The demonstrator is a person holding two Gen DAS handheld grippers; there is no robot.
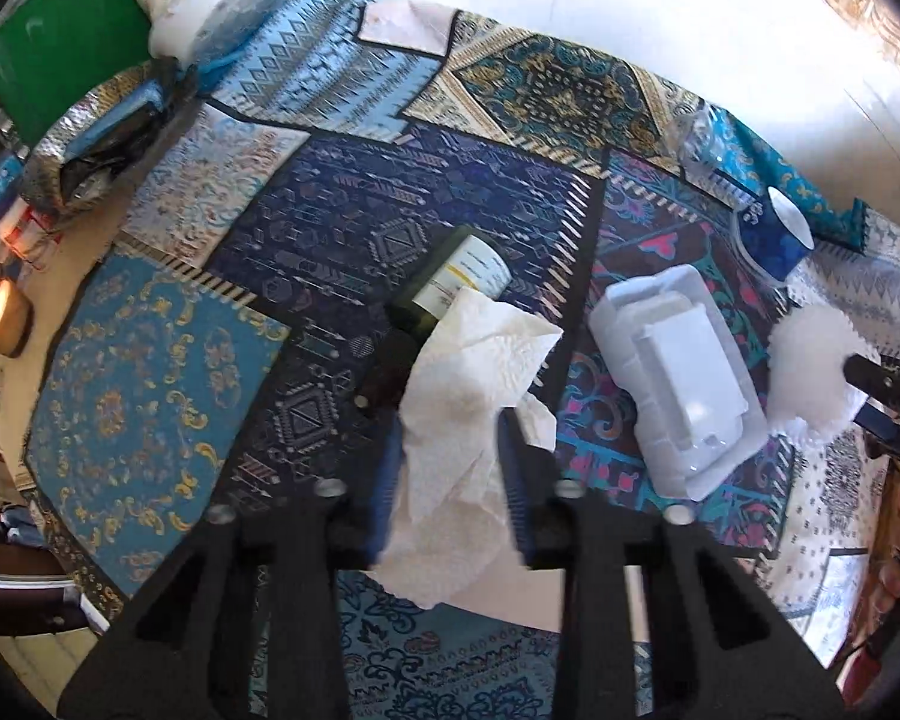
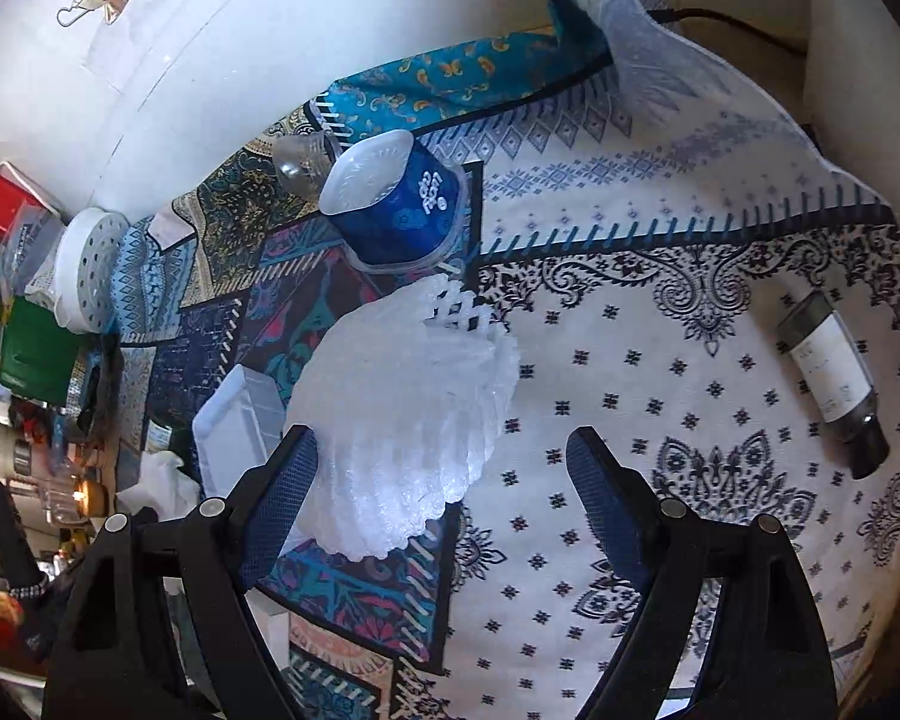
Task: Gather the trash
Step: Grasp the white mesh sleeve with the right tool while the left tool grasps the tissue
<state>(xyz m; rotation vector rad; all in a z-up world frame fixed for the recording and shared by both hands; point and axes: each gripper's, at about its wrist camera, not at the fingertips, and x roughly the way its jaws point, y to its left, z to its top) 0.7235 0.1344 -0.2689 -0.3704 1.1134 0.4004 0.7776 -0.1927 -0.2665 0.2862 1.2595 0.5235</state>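
In the left wrist view my left gripper [image 1: 450, 426] is shut on a crumpled white paper towel [image 1: 468, 372]. The towel drapes over the neck of a dark green bottle [image 1: 450, 282] lying on the patchwork cloth. To its right lie a white plastic tray [image 1: 672, 372] and a frilly stack of clear plastic dishes [image 1: 810, 354]. In the right wrist view my right gripper [image 2: 441, 438] stands open over that frilly stack [image 2: 408, 408], which sits close to the left finger. A blue cup [image 2: 390, 204] lies on its side beyond it, beside a clear cup [image 2: 297, 162].
A dark jar with a white label [image 2: 828, 378] lies on the white patterned cloth at the right. A green box [image 1: 60, 42], a white perforated lid [image 1: 234, 0] and a foil basket [image 1: 90, 144] crowd the far left. A lit candle [image 1: 0, 318] stands at the left edge.
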